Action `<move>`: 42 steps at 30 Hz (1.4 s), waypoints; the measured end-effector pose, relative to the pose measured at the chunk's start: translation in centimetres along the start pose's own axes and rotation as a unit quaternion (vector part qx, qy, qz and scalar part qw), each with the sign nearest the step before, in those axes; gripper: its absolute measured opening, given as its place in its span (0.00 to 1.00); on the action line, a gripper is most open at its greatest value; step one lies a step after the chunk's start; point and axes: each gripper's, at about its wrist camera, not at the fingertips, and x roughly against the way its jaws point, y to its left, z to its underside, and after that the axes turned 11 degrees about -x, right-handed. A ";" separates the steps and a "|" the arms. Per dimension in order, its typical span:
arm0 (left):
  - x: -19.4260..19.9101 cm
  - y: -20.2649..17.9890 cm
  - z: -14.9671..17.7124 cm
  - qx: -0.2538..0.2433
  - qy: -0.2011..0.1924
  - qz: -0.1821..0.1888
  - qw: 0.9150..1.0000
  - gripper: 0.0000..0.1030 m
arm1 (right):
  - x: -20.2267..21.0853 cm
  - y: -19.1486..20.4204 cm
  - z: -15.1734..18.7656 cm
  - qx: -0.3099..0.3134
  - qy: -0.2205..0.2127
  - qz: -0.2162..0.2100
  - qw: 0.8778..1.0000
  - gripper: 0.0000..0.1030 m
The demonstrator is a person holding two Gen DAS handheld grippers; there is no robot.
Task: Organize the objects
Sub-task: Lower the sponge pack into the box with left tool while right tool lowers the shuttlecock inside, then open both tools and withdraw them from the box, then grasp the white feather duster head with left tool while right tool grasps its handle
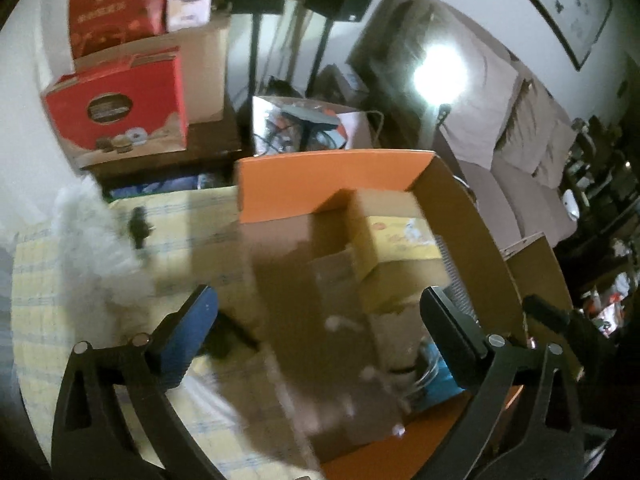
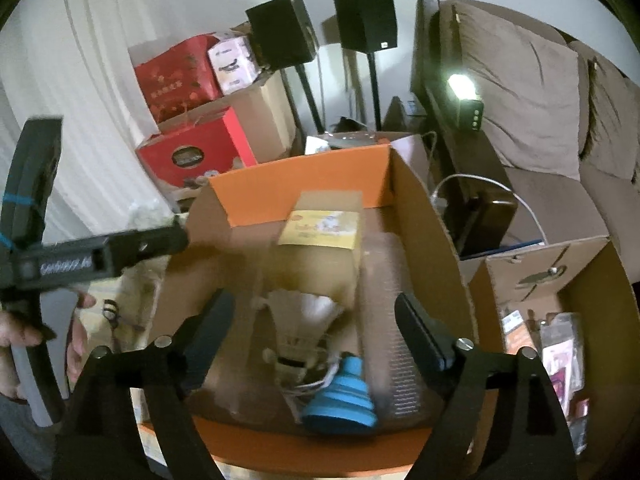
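A big cardboard box (image 2: 424,216) with orange flaps sits in the middle of both views, open at the top. Its walls are plain brown and flat. Inside, near the back, stands a small square carton (image 2: 320,228) with a pale yellow printed top. In front of it lies a white shuttlecock (image 2: 304,312) with soft feathers that spread out like a fan. Just beside that is a bright blue thing (image 2: 344,396) shaped like a ribbed cone, made of stacked rings. A long ridged strip (image 2: 404,368) lies along the right wall of the box. The right gripper (image 2: 316,332) hovers over the box with its two black fingers wide apart and nothing between them. The left gripper (image 1: 316,316) is over the left side of the box, its fingers also spread wide and empty; this view is blurry. A hand (image 2: 16,336) holds the left gripper's handle at the left edge of the right view. The box rests on a yellow checked cloth (image 1: 80,320). A fluffy white lump (image 1: 92,240) lies on the cloth. Behind stand red gift boxes (image 1: 120,104) and two black speakers (image 2: 364,20) on thin poles. A second open cardboard box (image 2: 592,272) sits to the right.
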 end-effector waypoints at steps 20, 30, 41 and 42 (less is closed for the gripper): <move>4.4 13.8 6.6 0.077 0.012 -0.054 0.996 0.99 | -2.3 11.2 2.7 0.092 0.023 -0.045 0.994 0.84; 0.9 18.4 6.4 0.129 0.043 -0.038 0.990 0.99 | -4.5 16.3 3.9 0.117 0.041 -0.070 0.990 0.84; -3.6 19.6 5.5 0.136 0.081 -0.041 0.986 0.66 | -6.9 20.1 4.7 0.142 0.061 -0.079 0.985 0.84; -4.0 19.6 5.6 0.136 0.087 -0.041 0.986 0.58 | -7.1 20.3 4.8 0.143 0.063 -0.079 0.985 0.84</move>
